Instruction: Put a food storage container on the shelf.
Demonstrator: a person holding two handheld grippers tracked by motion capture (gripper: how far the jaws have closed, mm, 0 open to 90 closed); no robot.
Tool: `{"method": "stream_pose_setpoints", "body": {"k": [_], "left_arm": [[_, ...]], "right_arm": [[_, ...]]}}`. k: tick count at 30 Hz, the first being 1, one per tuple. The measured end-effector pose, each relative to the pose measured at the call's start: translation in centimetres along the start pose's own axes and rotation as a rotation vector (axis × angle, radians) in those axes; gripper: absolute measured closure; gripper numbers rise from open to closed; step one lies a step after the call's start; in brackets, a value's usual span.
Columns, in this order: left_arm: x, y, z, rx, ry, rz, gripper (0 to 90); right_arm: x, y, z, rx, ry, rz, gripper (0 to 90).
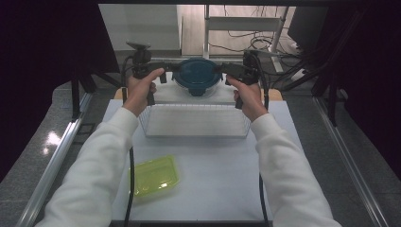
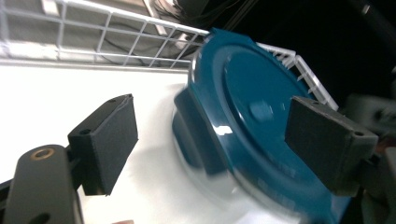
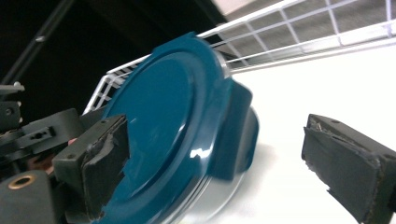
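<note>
My 2 grippers flank the round container (image 1: 197, 75) at upper centre of the high view, inside the white wire basket (image 1: 194, 126). The left gripper (image 1: 165, 72) and right gripper (image 1: 226, 72) both stand open, pads clear of its side clips. I could nudge the smooth, glossy teal lid or slide the clear bowl against the thin wire mesh if I pull away crooked.

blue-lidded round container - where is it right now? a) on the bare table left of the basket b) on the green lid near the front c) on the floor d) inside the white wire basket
d: the blue-lidded round container sits within the white wire basket, at its far end; basket wires rise behind it in both gripper views.
</note>
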State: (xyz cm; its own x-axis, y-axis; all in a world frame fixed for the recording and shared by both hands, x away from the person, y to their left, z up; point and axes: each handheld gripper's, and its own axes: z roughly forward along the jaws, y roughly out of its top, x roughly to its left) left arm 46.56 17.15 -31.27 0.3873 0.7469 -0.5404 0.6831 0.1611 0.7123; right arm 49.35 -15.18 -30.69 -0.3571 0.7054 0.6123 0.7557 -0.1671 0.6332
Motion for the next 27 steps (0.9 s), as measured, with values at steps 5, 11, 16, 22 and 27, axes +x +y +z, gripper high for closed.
{"method": "stream_pose_setpoints", "body": {"k": [5,11,16,22,27], "left_arm": [[-1.3,-1.8,-2.1,-0.005,-0.009,0.071,16.9],[-2.1,-4.2,-4.9,-0.024,-0.020,0.121,20.6],[-2.7,-7.3,-6.8,-0.004,0.027,0.212,22.3],[-2.9,-11.7,-8.4,0.017,0.011,0.271,26.5],[-3.2,-15.7,-8.6,0.061,0.030,0.343,27.9]], "right_arm": [[0.5,-1.1,-1.9,-0.017,0.003,-0.106,9.3],[1.3,-3.5,-4.9,-0.019,-0.063,-0.298,13.6],[1.1,-5.3,-6.8,-0.023,-0.045,-0.348,16.6],[-0.1,-8.7,-9.4,-0.024,-0.023,-0.403,17.5],[-1.2,-12.3,-10.9,0.002,-0.013,-0.459,17.6]]}}
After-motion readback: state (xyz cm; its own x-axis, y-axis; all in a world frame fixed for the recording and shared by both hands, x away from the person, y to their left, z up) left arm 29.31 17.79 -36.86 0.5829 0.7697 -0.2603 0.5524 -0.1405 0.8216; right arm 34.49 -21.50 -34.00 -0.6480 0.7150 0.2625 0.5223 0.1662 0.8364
